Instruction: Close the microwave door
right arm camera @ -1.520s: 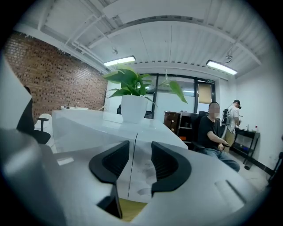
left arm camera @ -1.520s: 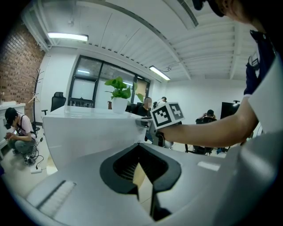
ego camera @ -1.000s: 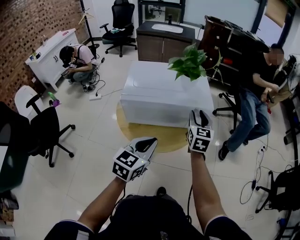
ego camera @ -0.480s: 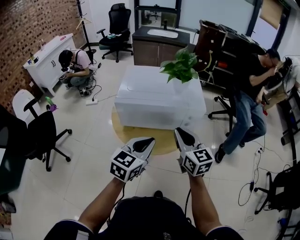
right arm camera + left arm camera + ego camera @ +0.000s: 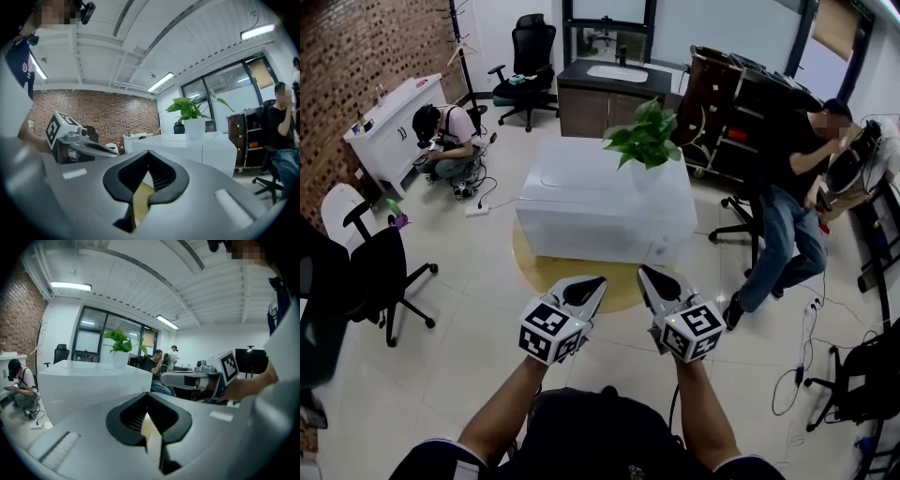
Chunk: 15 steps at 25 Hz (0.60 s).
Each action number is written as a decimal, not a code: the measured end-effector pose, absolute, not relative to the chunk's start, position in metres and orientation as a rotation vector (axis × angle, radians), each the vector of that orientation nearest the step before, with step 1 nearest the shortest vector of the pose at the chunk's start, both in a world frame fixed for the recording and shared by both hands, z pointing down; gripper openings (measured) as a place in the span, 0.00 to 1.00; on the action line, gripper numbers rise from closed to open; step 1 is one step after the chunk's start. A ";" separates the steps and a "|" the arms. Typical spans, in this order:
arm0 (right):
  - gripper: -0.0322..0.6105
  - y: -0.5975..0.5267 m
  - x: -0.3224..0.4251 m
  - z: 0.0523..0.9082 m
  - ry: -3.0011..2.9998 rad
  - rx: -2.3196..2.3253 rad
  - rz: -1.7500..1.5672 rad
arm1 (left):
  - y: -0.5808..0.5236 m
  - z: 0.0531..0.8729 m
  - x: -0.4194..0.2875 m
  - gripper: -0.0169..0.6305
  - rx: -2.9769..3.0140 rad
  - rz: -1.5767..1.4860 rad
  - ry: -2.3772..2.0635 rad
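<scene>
Microwave door shows in no view. Two grippers hang side by side over the floor (image 5: 459,328). The left gripper (image 5: 592,284) is clenched on nothing; the right gripper (image 5: 647,277) has just closed its jaws tip to tip, also on nothing. Ahead stands one white block (image 5: 581,202) bearing one potted plant (image 5: 645,141). One crouching person (image 5: 441,136) is at left, one seated person (image 5: 787,197) at right.

White block table (image 5: 600,202) on round yellow mat (image 5: 551,277), potted plant (image 5: 645,139) at its far right corner, 1 crouching person (image 5: 445,141) beside white cabinet (image 5: 389,122), brick wall (image 5: 347,56) behind, 1 seated person (image 5: 787,206) at right, 2 black office chairs, near left (image 5: 380,272) and far back (image 5: 525,66).
</scene>
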State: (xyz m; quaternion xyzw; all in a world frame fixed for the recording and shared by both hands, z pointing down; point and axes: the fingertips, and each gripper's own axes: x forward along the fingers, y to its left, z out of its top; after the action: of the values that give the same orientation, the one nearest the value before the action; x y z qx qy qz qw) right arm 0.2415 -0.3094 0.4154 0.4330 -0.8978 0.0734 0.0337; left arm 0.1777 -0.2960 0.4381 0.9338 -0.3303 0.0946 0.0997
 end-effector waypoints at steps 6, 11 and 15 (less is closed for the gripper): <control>0.05 -0.310 0.243 0.408 -2.773 1.322 0.193 | -0.296 0.435 0.182 0.04 2.765 0.279 -0.985; 0.05 -0.311 0.242 0.407 -2.774 1.318 0.184 | -0.295 0.433 0.181 0.04 2.765 0.279 -0.997; 0.05 -0.311 0.241 0.404 -2.783 1.313 0.181 | -0.295 0.433 0.180 0.04 2.761 0.282 -1.004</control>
State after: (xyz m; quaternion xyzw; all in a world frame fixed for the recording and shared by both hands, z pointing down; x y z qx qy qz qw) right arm 0.2412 -0.3112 0.4038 0.4258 -0.9024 0.0588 0.0298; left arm 0.1804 -0.2945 0.4330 0.9313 -0.3386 0.0950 0.0948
